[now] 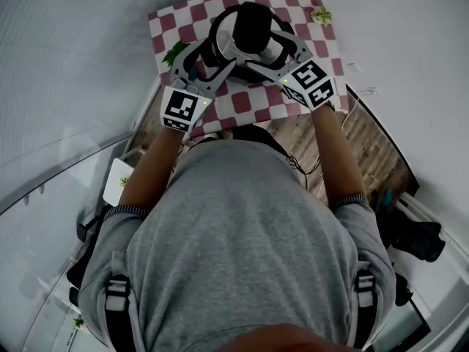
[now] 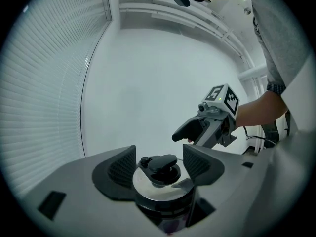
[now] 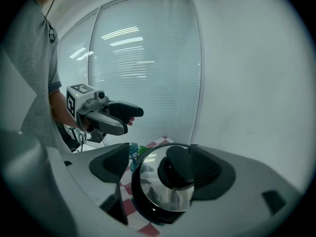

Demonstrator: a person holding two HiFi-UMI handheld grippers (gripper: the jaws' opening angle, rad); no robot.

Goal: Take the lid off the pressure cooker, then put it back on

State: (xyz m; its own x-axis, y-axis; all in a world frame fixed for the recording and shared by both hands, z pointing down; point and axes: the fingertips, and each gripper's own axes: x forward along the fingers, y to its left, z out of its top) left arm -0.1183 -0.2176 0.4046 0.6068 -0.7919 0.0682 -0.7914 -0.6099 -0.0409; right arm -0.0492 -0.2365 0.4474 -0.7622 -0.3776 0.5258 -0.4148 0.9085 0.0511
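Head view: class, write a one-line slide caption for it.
Left claw and right claw, both open, flank the lidded pressure cooker on a checked cloth.

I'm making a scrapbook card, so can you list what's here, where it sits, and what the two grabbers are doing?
Pot: pressure cooker, lid on
Sits on: red and white checked cloth
Left gripper: jaws open, at the cooker's left side
Right gripper: jaws open, at the cooker's right side
Held: nothing yet
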